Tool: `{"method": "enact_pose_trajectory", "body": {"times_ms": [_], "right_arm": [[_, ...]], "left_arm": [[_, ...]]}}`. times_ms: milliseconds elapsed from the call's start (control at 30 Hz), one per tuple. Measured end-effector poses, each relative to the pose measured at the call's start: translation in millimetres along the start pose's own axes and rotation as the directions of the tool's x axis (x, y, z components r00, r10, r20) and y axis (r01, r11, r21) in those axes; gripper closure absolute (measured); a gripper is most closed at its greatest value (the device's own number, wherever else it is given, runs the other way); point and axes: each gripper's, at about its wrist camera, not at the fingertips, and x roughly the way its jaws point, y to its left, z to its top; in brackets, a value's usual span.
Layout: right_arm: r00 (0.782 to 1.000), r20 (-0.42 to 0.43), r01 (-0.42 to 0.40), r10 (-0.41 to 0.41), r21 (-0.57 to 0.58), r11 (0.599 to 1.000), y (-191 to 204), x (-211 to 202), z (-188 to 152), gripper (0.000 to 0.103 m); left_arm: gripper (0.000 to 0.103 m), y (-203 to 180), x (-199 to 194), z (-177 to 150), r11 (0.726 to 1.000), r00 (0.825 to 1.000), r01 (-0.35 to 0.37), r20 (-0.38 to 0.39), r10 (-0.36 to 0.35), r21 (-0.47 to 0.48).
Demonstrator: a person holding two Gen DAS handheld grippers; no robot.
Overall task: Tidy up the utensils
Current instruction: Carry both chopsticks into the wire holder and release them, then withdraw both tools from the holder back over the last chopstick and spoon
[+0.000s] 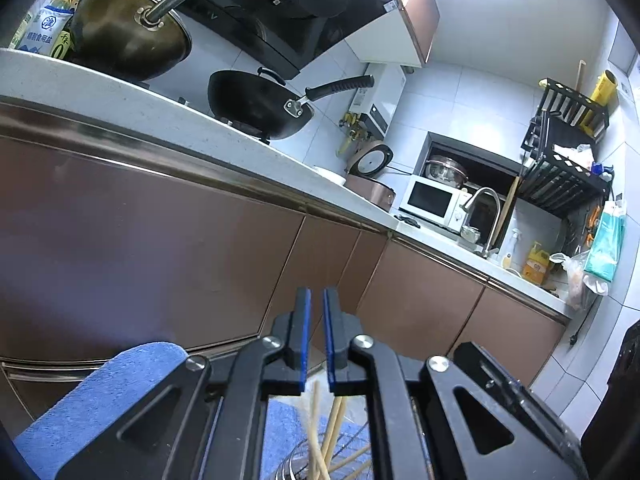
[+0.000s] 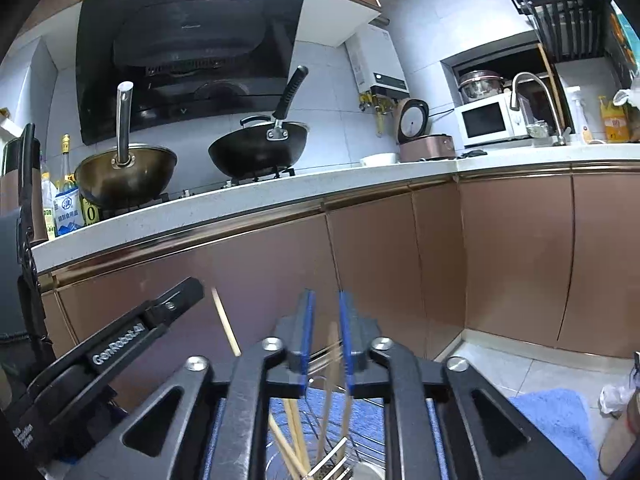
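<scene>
While both hover over the holder (image 2: 320, 432) | left gripper (image 1: 315, 334) narrow, empty | right gripper (image 2: 327, 336) narrow around blurred chopsticks (image 2: 294, 436), grip uncertain | I'd judge: dropping chopsticks in; next, release.

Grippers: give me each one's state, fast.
Left gripper: open a little, holding nothing.
Right gripper: open a little, a chopstick between its fingers, not clamped.

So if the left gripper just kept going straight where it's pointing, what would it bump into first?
Probably the brown cabinet door under the white countertop. The left gripper points straight at it with nothing visible between, though how far off it is remains unclear.
</scene>
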Motion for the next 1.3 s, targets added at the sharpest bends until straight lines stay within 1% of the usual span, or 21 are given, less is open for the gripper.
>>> {"method": "enact_pose_trajectory", "body": {"times_ms": [167, 233, 300, 367, 400, 500, 633, 733, 833, 933, 1167, 1300], "right_arm": [[1.0, 0.006, 0.007, -0.007, -0.007, 1.0, 1.7, -22.8, 8.2, 0.082], [1.0, 0.01, 0.005, -0.004, -0.015, 1.0, 5.4, -37.5, 11.7, 0.077], [1.0, 0.01, -0.002, 0.002, -0.013, 1.0, 7.7, -49.9, 14.4, 0.075], [1.0, 0.009, -0.013, 0.013, -0.014, 1.0, 9.8, -63.1, 15.9, 0.073], [1.0, 0.002, -0.021, 0.021, -0.018, 1.0, 12.2, -71.8, 16.4, 0.07], [0.999, -0.02, -0.038, 0.038, -0.023, 0.999, 16.6, -90.8, 15.6, 0.066], [0.997, -0.062, -0.053, 0.05, -0.039, 0.998, 23.6, -114.9, 7.2, 0.058], [0.993, -0.095, -0.067, 0.063, -0.04, 0.997, 27.5, -131.0, -2.2, 0.055], [0.99, -0.123, -0.073, 0.069, -0.033, 0.997, 29.2, -145.5, -12.1, 0.053], [0.987, -0.141, -0.079, 0.076, -0.017, 0.997, 30.0, -157.6, -19.4, 0.052], [0.981, -0.174, -0.092, 0.089, -0.01, 0.996, 33.6, -180.5, -31.8, 0.05], [0.977, -0.193, -0.092, 0.09, -0.003, 0.996, 35.1, -191.8, -38.9, 0.05]], "left_arm": [[0.092, -7.5, -28.1, 7.3, 0.999, 1.0, -0.004, -0.012, 0.005, 0.053], [0.085, -10.9, -43.0, 9.1, 0.997, 0.999, -0.015, -0.027, 0.018, 0.079], [0.077, -13.3, -55.2, 10.4, 0.995, 0.999, -0.022, -0.045, 0.027, 0.097], [0.072, -15.4, -71.8, 10.7, 0.992, 0.997, -0.035, -0.063, 0.043, 0.119], [0.07, -16.4, -79.7, 10.5, 0.991, 0.997, -0.037, -0.068, 0.046, 0.129], [0.066, -20.6, -105.1, 9.1, 0.982, 0.993, -0.071, -0.083, 0.087, 0.174], [0.065, -21.2, -139.1, 3.2, 0.971, 0.985, -0.103, -0.112, 0.13, 0.218], [0.064, -19.8, -157.4, -1.3, 0.962, 0.979, -0.126, -0.127, 0.16, 0.242], [0.064, -18.4, -176.2, -5.8, 0.954, 0.972, -0.143, -0.147, 0.186, 0.263], [0.064, -17.4, -194.6, -10.3, 0.946, 0.966, -0.16, -0.15, 0.209, 0.283], [0.064, -17.7, -222.5, -13.5, 0.932, 0.957, -0.187, -0.157, 0.243, 0.309], [0.064, -17.9, -232.0, -13.6, 0.927, 0.953, -0.195, -0.16, 0.256, 0.32]]}}
